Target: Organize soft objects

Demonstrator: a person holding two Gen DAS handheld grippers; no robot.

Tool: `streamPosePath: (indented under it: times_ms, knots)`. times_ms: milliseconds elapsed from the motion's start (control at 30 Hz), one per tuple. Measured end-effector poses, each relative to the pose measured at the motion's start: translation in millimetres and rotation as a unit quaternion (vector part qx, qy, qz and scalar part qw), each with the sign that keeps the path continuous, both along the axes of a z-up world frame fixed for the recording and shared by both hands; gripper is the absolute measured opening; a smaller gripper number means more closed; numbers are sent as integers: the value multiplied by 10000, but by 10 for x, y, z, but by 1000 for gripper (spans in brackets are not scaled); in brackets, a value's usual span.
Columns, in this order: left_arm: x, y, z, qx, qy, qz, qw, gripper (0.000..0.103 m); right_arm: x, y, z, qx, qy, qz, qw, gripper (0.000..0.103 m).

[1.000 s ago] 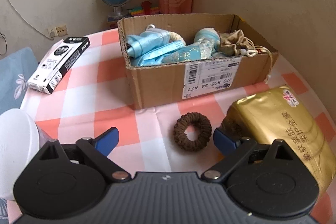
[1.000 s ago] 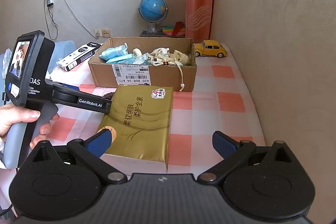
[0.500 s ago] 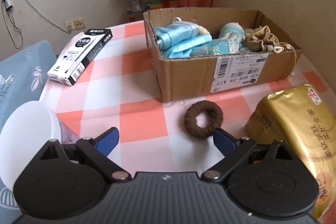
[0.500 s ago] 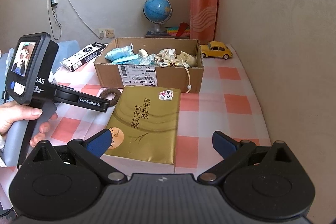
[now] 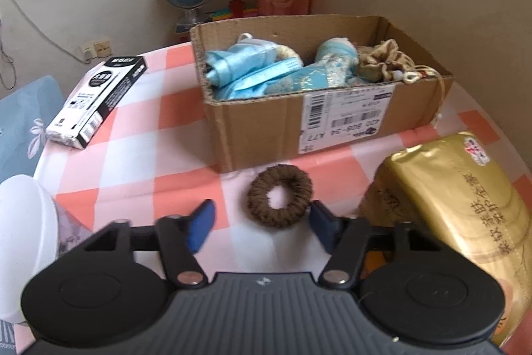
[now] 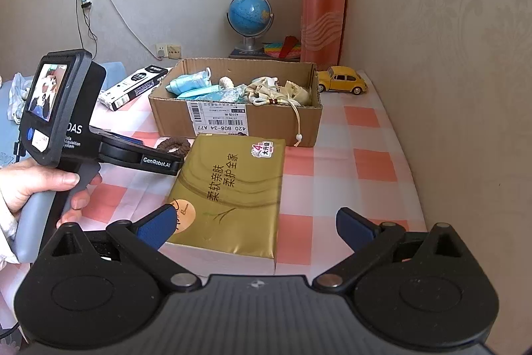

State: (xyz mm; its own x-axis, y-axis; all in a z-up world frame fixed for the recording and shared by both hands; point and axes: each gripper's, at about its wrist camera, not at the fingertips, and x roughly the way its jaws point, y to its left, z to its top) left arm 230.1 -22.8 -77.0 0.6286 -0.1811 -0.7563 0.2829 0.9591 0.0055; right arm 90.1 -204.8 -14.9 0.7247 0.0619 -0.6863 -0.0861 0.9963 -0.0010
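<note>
Ahead of the left tongs (image 5: 262, 227), between the spread fingers: brown scrunchie (image 5: 280, 196) on bare checked cloth (image 5: 133, 155). Just beyond, cardboard box (image 5: 266, 128) wall blocking forward travel; top open. Hard right of the tongs, gold tissue pack (image 5: 465, 198) crowding the right finger. Left: white dome (image 5: 23, 242) close, black carton (image 5: 96, 100) farther off. Ahead of the right tongs (image 6: 256, 227), gold pack under the left finger; bare cloth to the right, wall (image 6: 465, 88) beyond.

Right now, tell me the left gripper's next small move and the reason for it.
Probably ease the left gripper forward and down over the brown scrunchie. Its jaws are open, the scrunchie lies flat on the tablecloth just ahead of the fingertips, untouched, with the cardboard box of soft things right behind.
</note>
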Motion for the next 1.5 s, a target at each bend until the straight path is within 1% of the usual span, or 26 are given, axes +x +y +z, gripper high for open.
streamPosePath:
  times_ms: [67,200,367,433,467,500,533,567,633,733,767,800,900,1033,1133,1300,1400,1500]
  knots:
    - [-13,-18,-6,-38,-27,-75,10000,40,2,-3,-4,0,9,-1,10000,103]
    - [-43,-50,-9,-105,-103,-195,9997,35,-8,7,6,-19,13,-7,10000,103]
    - [-106,-8,2,-67,-70,-156,9998,35,-11,12,17,-10,-3,-8,10000,103]
    - [-149,50,8,-49,-35,-114,9999,38,-13,19,17,-16,-4,5,10000,103]
    - [-173,83,12,-61,8,-100,9999,43,-14,21,19,-17,0,14,10000,103]
    - [-187,105,13,-79,48,-91,9999,50,-14,27,19,-22,5,25,10000,103]
    - [-196,122,16,-91,90,-59,9999,54,-14,33,16,-28,10,33,10000,103]
    - [-198,135,20,-108,105,-15,9999,56,-14,41,14,-34,21,46,10000,103]
    - [-188,143,26,-117,9,42,9999,56,-18,61,10,-83,39,105,9999,103]
    - [-130,128,13,-118,6,53,9999,53,-18,89,1,-184,81,177,9996,103]
    - [-117,128,7,-171,25,49,9998,49,-16,100,-6,-213,92,195,9995,103]
    - [-105,122,-1,-210,35,42,9998,43,-13,110,-10,-239,110,224,9994,103]
    - [-83,108,-16,-258,32,6,9997,35,1,159,-23,-348,159,354,9986,103]
    - [-101,103,-10,-244,7,-90,9997,34,26,258,-17,-595,187,608,9962,103]
    - [-131,145,4,-223,41,-29,9997,34,62,322,15,-730,181,797,9940,103]
    - [-225,234,51,-276,84,15,9996,34,133,482,61,-1240,80,1111,9860,103]
    - [-283,257,73,-268,96,-71,9996,34,183,554,85,-1363,49,1247,9828,103]
    - [-322,276,74,-245,130,-162,9995,34,219,609,108,-1382,40,1361,9810,103]
